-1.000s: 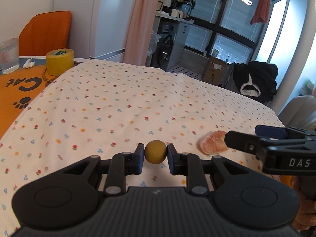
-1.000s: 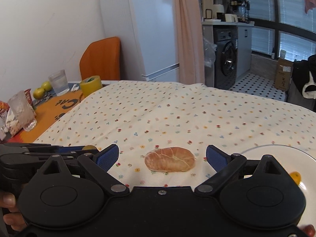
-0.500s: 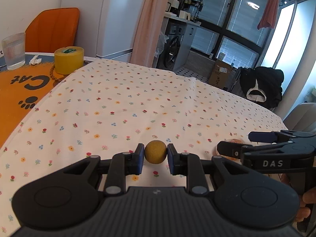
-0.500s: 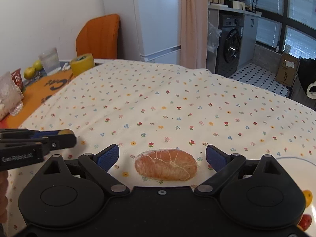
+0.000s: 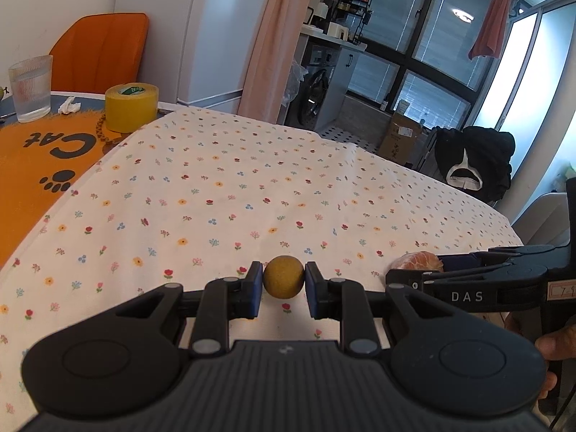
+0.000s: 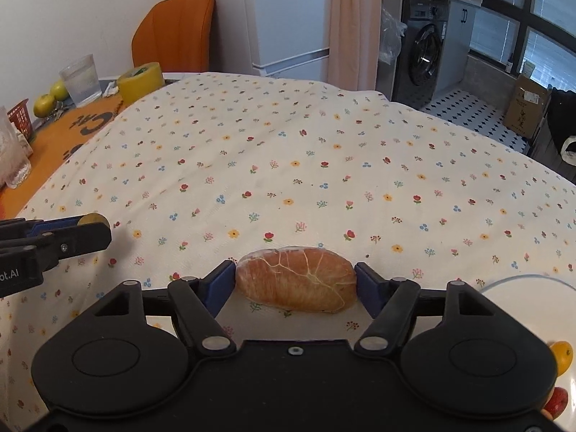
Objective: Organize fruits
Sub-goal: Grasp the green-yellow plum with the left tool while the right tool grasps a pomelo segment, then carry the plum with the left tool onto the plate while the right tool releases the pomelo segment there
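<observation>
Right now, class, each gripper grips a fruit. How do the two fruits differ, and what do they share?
Shape: the small fruit in the left gripper is a round ball; the peeled citrus piece in the right gripper is a long oval.
Surface: the small fruit is dull yellow-brown, the citrus piece orange with white veins.
Width: the citrus piece spreads its jaws wider.
Shared: both are clamped.
</observation>
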`<state>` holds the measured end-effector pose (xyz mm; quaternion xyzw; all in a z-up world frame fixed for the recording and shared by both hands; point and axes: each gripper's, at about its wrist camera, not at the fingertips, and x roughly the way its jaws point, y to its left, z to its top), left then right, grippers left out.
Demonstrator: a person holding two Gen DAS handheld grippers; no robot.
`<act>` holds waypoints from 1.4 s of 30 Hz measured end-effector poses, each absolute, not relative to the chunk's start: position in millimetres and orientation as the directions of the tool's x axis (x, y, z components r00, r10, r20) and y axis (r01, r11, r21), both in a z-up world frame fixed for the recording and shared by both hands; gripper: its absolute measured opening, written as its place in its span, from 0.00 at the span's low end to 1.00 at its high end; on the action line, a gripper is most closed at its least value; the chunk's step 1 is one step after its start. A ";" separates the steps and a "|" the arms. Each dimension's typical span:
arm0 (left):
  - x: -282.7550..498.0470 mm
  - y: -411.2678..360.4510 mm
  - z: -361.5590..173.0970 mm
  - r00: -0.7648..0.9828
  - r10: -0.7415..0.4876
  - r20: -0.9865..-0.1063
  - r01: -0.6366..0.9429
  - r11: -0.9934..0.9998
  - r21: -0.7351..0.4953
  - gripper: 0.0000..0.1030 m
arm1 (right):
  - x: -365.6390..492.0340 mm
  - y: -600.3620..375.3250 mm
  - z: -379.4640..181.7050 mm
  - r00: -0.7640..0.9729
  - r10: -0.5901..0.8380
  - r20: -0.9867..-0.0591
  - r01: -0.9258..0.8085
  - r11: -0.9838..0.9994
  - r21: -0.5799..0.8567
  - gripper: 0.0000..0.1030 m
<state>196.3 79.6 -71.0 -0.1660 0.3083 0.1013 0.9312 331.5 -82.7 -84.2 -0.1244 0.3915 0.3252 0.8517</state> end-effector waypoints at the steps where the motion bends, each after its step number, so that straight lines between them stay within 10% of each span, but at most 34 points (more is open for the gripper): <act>1: 195.2 79.4 -70.4 0.791 0.088 -0.606 -0.291 0.924 -0.246 0.23 | 330.0 -83.3 -83.0 0.487 0.462 -0.741 -0.654 0.756 0.041 0.66; 42: 183.7 -24.5 -30.3 0.859 -0.039 -0.511 -0.100 0.965 -0.241 0.23 | 266.4 -224.5 -27.7 0.684 0.473 -0.555 -0.509 0.855 0.101 0.66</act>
